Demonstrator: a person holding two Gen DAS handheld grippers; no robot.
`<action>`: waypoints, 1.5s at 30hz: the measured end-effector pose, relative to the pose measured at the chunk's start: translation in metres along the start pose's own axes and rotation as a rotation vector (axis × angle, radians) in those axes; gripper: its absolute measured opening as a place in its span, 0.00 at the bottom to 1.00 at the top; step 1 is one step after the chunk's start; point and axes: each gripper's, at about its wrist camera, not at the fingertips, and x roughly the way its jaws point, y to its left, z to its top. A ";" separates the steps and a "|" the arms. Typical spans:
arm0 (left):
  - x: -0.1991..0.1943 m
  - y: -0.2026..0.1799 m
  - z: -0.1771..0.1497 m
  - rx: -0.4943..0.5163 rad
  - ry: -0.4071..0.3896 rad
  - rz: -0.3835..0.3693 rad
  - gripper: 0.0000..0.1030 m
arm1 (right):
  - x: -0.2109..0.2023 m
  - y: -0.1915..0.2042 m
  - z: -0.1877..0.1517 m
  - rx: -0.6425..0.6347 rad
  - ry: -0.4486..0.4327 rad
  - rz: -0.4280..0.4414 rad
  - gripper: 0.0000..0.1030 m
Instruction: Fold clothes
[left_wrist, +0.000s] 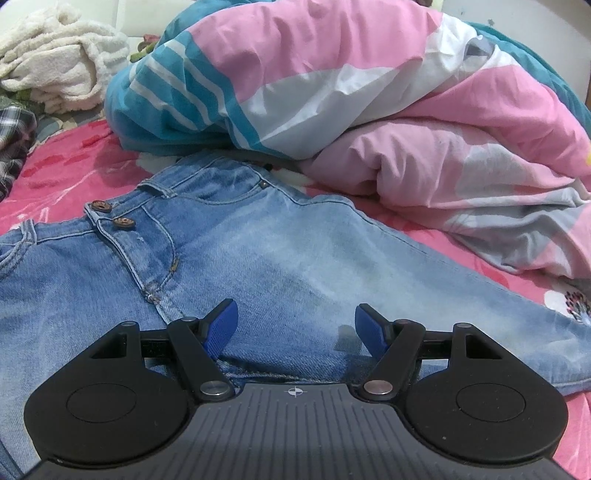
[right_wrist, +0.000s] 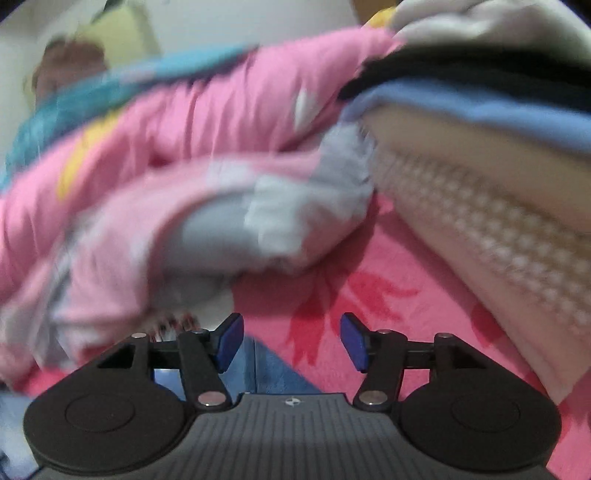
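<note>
Two claws, both with jaws apart and empty. Left wrist view: left claw (left_wrist: 295, 326) hovers over jeans (left_wrist: 258, 258) spread on the bed (left_wrist: 66, 173); a bundled quilt (left_wrist: 351, 99) lies beyond. Right wrist view, blurred: right claw (right_wrist: 291, 341) faces stacked clothes (right_wrist: 498, 158), denim barely visible.

A pink, white and teal quilt (left_wrist: 332, 85) is lying bunched on the pink bedsheet (left_wrist: 74, 173). A white fleece blanket (left_wrist: 55, 62) is sitting crumpled behind it.

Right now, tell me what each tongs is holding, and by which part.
Nothing. The left tongs hang open over the jeans; the right tongs are open too.
</note>
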 end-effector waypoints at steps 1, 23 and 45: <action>0.000 0.000 0.000 0.000 0.000 0.000 0.68 | -0.007 -0.002 0.002 0.007 -0.017 -0.001 0.60; 0.000 0.000 0.000 0.002 0.008 0.005 0.68 | -0.021 0.062 -0.120 -0.779 0.020 -0.148 0.11; 0.001 0.000 0.001 0.002 0.011 0.003 0.69 | -0.041 -0.034 -0.032 0.050 -0.041 -0.158 0.57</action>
